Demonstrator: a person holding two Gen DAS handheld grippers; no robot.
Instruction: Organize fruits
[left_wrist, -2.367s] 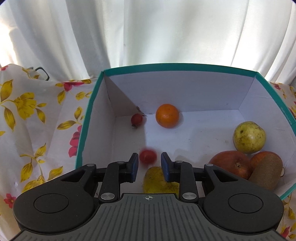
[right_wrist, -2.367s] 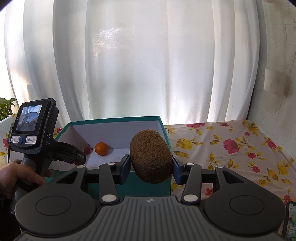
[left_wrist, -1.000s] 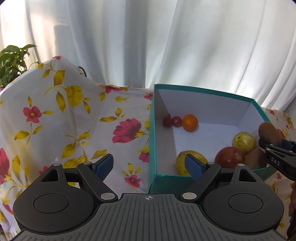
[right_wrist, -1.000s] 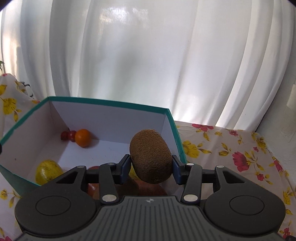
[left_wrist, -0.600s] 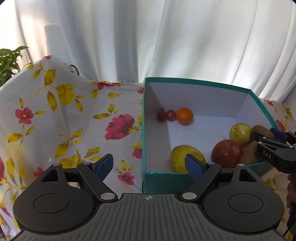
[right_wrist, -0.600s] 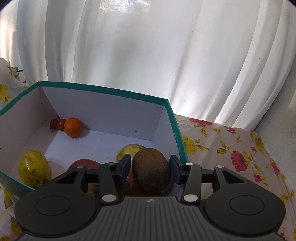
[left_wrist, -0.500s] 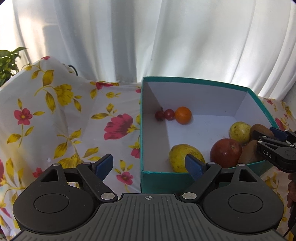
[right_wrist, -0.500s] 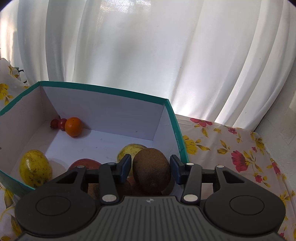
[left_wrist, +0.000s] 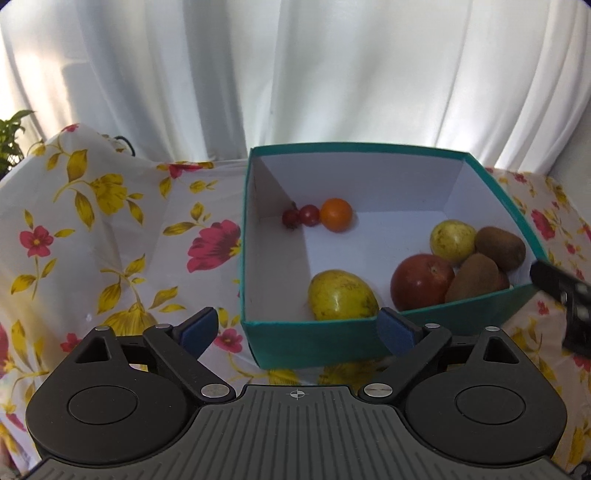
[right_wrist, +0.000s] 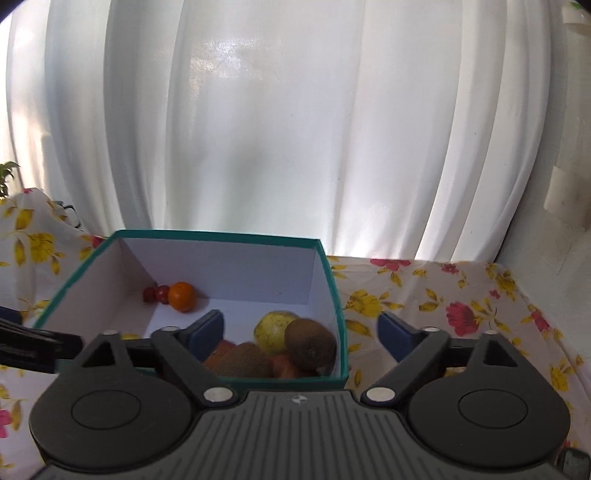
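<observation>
White curtains (left_wrist: 295, 74) hang behind a table covered by a flowered cloth (left_wrist: 110, 240), on which stands a teal box (left_wrist: 314, 339) with a white inside. The left gripper (left_wrist: 297, 328) hovers in front of the box's near wall; its jaws have just been opening and stand wide with nothing between them. The right gripper (right_wrist: 301, 328) hangs above the box's near right corner; its jaws have just been opening too, released and bare, with a kiwi (right_wrist: 310, 343) lying below them in the box. That kiwi rests against a second kiwi (left_wrist: 476, 277), a red apple (left_wrist: 421, 282) and a yellow-green round fruit (left_wrist: 452, 242) in the right part of the box. A speckled yellow fruit (left_wrist: 341, 295) lies alone by the near wall. In the far left corner sit an orange (left_wrist: 335, 215) and, touching it, two small red fruits (left_wrist: 301, 216).
</observation>
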